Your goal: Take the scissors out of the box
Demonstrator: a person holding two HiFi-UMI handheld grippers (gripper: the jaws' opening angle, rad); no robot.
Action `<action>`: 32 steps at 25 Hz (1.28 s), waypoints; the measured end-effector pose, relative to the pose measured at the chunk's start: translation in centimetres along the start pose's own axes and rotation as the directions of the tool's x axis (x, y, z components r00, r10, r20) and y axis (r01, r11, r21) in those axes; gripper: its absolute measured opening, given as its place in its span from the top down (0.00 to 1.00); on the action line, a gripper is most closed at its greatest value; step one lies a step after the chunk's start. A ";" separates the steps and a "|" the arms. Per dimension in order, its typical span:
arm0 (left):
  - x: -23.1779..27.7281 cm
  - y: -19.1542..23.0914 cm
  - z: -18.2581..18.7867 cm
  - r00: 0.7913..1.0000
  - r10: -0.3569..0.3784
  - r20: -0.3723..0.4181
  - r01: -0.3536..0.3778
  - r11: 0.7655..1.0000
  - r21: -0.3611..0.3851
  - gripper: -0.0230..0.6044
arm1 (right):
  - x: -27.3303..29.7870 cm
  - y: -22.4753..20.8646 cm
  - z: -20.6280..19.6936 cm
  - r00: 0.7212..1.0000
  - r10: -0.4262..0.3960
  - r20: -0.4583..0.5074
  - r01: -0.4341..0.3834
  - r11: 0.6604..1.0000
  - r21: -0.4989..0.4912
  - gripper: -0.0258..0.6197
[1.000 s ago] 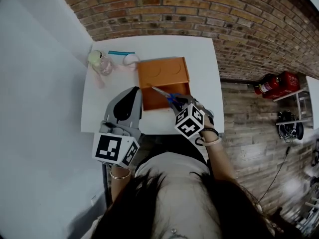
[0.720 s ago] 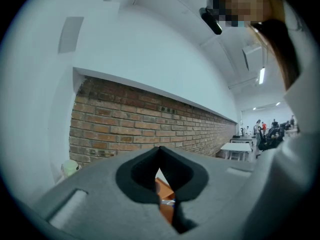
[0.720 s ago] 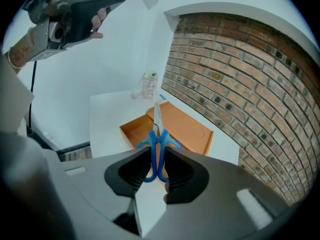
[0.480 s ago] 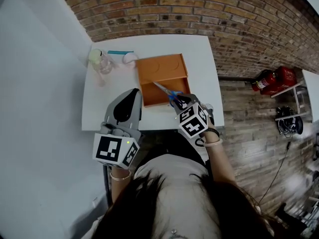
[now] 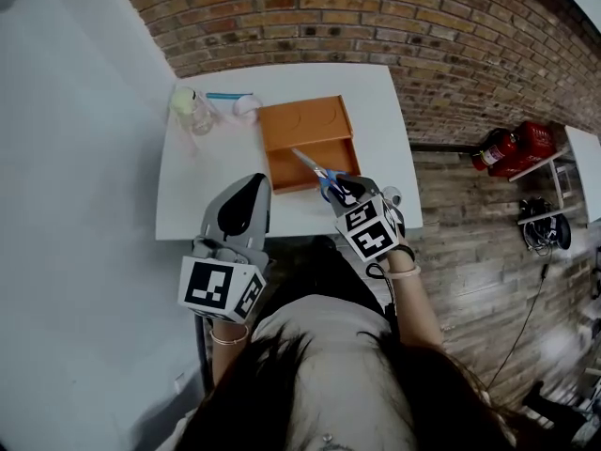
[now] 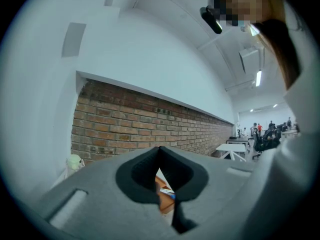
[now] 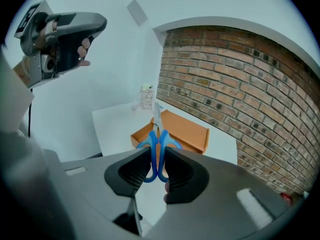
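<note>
R gripper (image 7: 156,165) pinched the scissors (image 7: 158,134) by the blue handles, blades toward the box (image 7: 187,130). L gripper (image 5: 252,184) near left, jaws pressed together, empty.

Pinches the blue handles of the scissors (image 7: 157,134) between the pads of the right gripper (image 7: 156,156) at 6 o'clock, blades closed and pointing toward 12. Just behind the blades, an open orange box (image 7: 187,129) on a white table (image 7: 115,124), with a clear bottle (image 7: 146,96) at the far corner near 12. At 10 o'clock, the left gripper (image 7: 97,25), held in a hand in the air. From 1 to 4 o'clock, a brick wall (image 7: 240,84)
</note>
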State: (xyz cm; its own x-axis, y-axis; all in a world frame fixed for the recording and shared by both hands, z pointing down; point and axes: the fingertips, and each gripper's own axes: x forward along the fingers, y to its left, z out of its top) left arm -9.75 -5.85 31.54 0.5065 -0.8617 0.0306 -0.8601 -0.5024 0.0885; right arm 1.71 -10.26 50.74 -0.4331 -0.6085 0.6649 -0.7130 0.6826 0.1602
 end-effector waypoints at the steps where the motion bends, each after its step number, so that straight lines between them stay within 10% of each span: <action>1: -0.2 -0.1 0.0 1.000 -0.001 0.002 0.001 1.000 0.000 0.96 | -0.3 0.1 0.0 1.000 0.000 0.004 0.000 1.000 0.008 0.81; 32: -1.6 -3.8 0.9 1.000 0.006 0.016 -0.007 1.000 0.030 0.96 | -11.4 0.1 7.0 0.934 -0.006 0.358 -0.016 0.998 0.061 0.81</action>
State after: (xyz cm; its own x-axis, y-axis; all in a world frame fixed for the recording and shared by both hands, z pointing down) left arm -7.36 -2.69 30.29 0.5001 -0.8658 0.0149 -0.8649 -0.4986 0.0580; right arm 2.73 -6.11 38.01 -0.5970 -0.7174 0.3591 -0.7382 0.6665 0.1043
